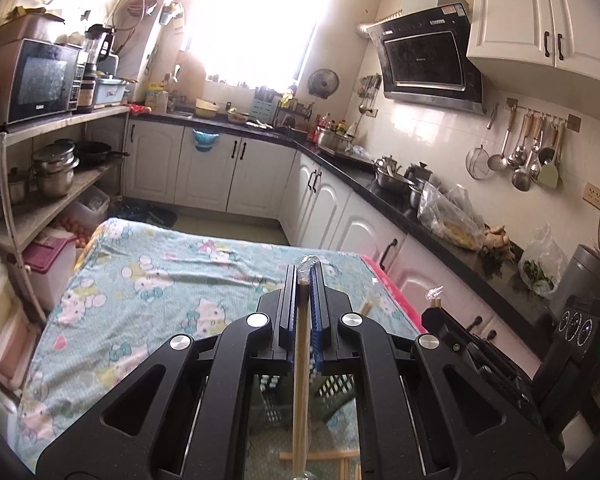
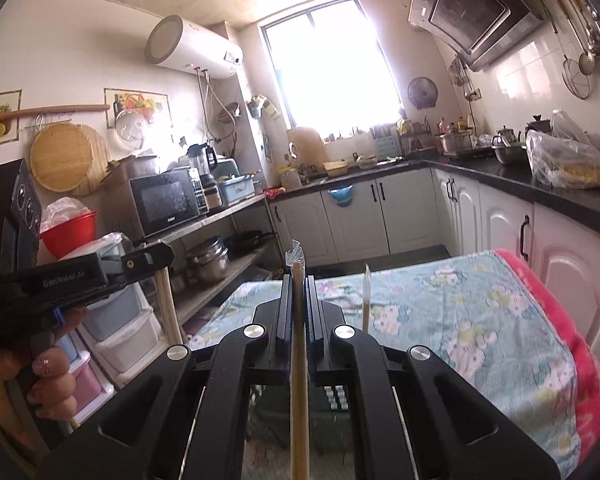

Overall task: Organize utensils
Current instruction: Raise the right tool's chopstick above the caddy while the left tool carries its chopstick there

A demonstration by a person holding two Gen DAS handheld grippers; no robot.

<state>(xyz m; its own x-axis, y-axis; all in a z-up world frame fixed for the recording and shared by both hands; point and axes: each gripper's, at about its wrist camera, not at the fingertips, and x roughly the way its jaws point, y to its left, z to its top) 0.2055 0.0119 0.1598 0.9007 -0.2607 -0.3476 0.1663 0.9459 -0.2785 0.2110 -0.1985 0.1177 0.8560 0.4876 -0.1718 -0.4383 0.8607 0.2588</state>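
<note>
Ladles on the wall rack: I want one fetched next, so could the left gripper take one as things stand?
Probably not: the left gripper is already shut on chopsticks, and the ladles hang beyond the counter.

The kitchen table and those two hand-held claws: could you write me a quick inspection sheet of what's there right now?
Surface: table under a cartoon-print cloth, bare where visible.
Job's things: wrapped wooden chopsticks in the left claw; another wrapped pair in the right claw; loose wooden sticks and a dark slotted basket below.
Clutter: nothing seen on the cloth.
Grippers: left claw shut on chopsticks; right claw shut on chopsticks.
Cables: a cord at the wall socket.
Surroundings: microwave, hanging ladles, bagged food on the black counter.
</note>
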